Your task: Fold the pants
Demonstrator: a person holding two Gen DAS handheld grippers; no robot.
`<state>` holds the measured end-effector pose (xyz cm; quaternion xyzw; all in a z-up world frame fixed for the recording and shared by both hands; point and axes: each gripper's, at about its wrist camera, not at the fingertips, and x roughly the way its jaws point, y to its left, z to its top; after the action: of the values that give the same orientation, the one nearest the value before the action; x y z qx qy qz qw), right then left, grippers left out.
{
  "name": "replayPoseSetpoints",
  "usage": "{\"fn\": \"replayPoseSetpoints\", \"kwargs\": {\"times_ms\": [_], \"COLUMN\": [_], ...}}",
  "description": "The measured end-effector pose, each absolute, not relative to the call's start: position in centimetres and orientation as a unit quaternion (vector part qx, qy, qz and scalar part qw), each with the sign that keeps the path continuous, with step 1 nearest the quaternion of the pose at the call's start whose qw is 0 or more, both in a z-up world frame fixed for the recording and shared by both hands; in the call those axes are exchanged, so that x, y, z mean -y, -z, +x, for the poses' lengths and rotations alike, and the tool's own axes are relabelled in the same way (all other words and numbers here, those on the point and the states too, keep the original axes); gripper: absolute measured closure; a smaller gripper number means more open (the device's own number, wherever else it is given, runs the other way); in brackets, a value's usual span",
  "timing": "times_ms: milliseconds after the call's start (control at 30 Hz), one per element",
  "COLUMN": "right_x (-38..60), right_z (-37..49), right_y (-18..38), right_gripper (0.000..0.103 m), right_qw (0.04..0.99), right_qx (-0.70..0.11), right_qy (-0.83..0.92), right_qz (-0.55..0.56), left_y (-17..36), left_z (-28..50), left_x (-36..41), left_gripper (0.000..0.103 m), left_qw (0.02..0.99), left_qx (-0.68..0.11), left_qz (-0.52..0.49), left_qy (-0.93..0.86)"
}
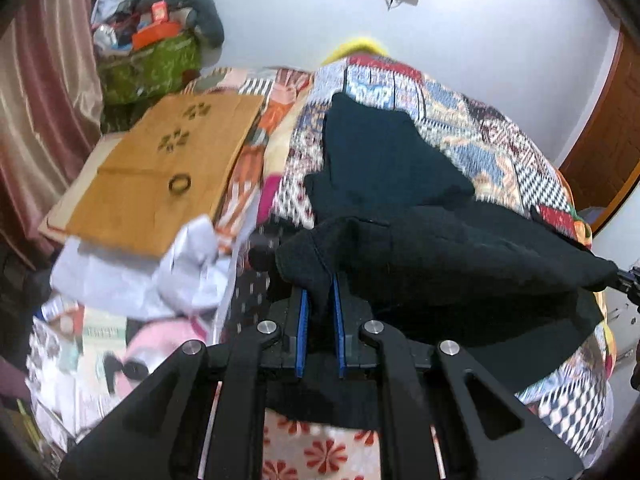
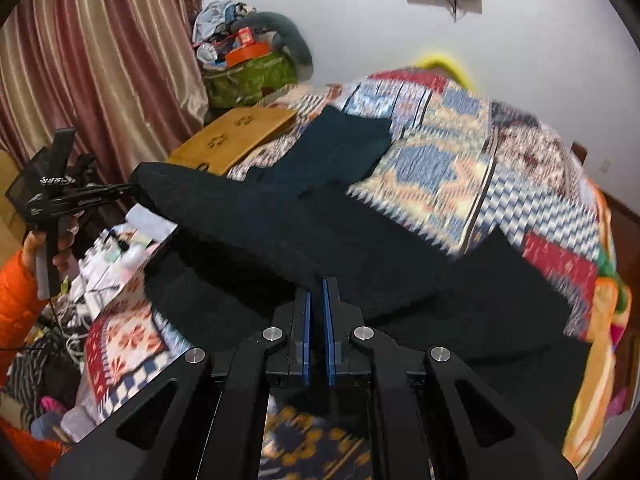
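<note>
Dark teal-black pants (image 1: 400, 200) lie on a patchwork quilt (image 1: 500, 140), legs reaching toward the far wall. My left gripper (image 1: 320, 280) is shut on one corner of the near end and holds it lifted. My right gripper (image 2: 317, 284) is shut on the other corner of that same edge of the pants (image 2: 340, 216). The lifted edge stretches between the two. In the right wrist view the left gripper (image 2: 132, 188) shows at the left, clamped on the cloth, held by a hand in an orange sleeve.
A brown cardboard sheet (image 1: 168, 168) lies left of the pants on the bed. White cloth (image 1: 160, 272) and clutter sit near it. A green bag with piled items (image 1: 152, 60) stands by the curtain (image 2: 100, 60). A wall (image 1: 480, 20) is behind the bed.
</note>
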<state>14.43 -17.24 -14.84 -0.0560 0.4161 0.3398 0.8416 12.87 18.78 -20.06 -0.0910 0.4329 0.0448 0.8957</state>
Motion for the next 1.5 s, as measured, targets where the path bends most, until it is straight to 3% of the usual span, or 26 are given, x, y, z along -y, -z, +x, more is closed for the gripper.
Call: {"fn": "replayPoseSetpoints", "kwargs": {"times_ms": [233, 400, 600, 700, 767, 833, 900, 1000, 1500], "right_x": [17.1, 17.5, 20.3, 22.0, 23.0, 23.8, 24.3, 25.0, 25.5], "right_z": [12.3, 11.2, 11.9, 13.3, 14.3, 15.5, 17.0, 19.4, 33.2], "right_y": [19.1, 18.5, 16.2, 15.2, 14.6, 14.2, 14.0, 14.2, 22.3], "right_gripper": [0.097, 0.094, 0.091, 0.084, 0.069, 0.063, 0.055, 0.043, 0.043], "right_qw": [0.825, 0.818, 0.837, 0.852, 0.863, 0.873, 0.878, 0.885, 0.844], "right_qx": [-0.453, -0.456, -0.442, -0.432, -0.425, -0.417, -0.416, -0.413, -0.508], "right_qy": [-0.333, -0.342, -0.316, -0.291, -0.271, -0.249, -0.234, -0.209, -0.17], "right_qz": [-0.053, -0.071, -0.063, -0.051, -0.045, -0.041, -0.04, -0.042, -0.008], "left_y": [25.0, 27.0, 24.6, 22.5, 21.1, 20.2, 19.3, 18.9, 23.7], "left_z": [10.2, 9.3, 8.1, 8.8, 9.7, 11.1, 12.7, 15.4, 26.5], "left_x": [-18.0, -18.0, -19.0, -19.1, -18.8, -18.3, -17.5, -15.8, -10.4], "left_gripper": [0.091, 0.088, 0.088, 0.085, 0.079, 0.05, 0.031, 0.019, 0.016], "left_qw": [0.871, 0.848, 0.853, 0.862, 0.869, 0.873, 0.879, 0.885, 0.855], "left_qx": [-0.479, -0.515, -0.507, -0.493, -0.482, -0.475, -0.463, -0.456, -0.518], "left_qz": [-0.105, -0.108, -0.092, -0.073, -0.07, -0.072, -0.07, -0.058, -0.016], "left_qy": [-0.042, -0.057, -0.08, -0.09, -0.088, -0.087, -0.088, -0.075, -0.013]}}
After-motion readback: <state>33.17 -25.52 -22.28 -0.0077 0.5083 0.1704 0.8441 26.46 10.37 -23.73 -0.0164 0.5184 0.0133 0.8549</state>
